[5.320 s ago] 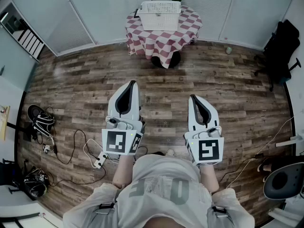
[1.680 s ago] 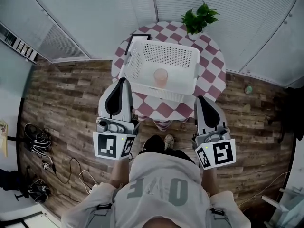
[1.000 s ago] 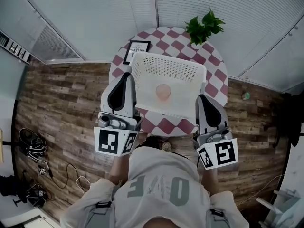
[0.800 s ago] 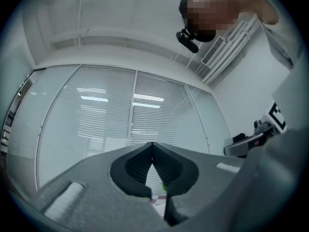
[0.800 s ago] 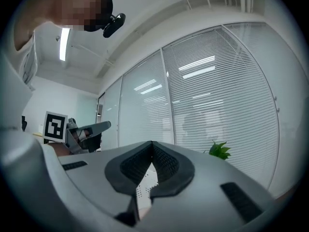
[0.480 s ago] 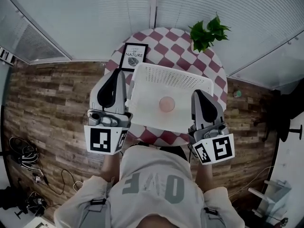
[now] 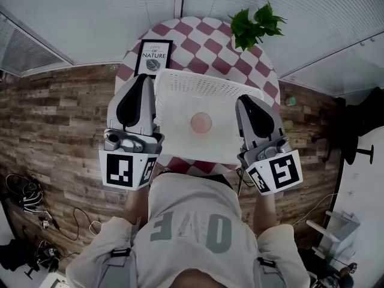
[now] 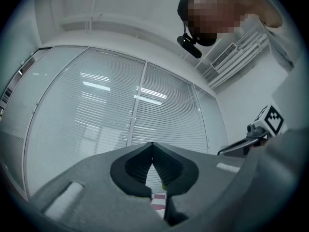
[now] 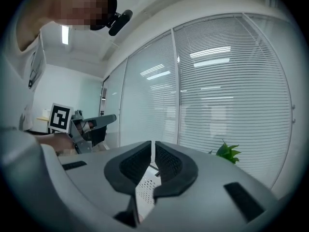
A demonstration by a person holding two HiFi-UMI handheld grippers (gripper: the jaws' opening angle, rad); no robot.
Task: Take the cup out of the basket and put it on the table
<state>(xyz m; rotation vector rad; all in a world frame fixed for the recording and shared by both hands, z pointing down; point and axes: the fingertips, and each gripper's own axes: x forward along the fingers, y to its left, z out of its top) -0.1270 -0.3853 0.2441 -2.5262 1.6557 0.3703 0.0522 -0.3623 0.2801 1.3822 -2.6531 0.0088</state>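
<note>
Cup [image 7: 201, 123] standing in the basket [image 7: 207, 84], between left gripper [image 7: 143, 81] and right gripper [image 7: 244, 102], both closed and empty. We judge it light, rigid and smooth; we would pinch its rim wall.

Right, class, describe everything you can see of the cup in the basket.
The cup is round and pinkish, seen from straight above; its material can't be told. It looks upright, mouth up, near the middle of the white perforated basket floor, clear of all four walls. Only the basket touches it; the left gripper and right gripper are outside the walls.
</note>
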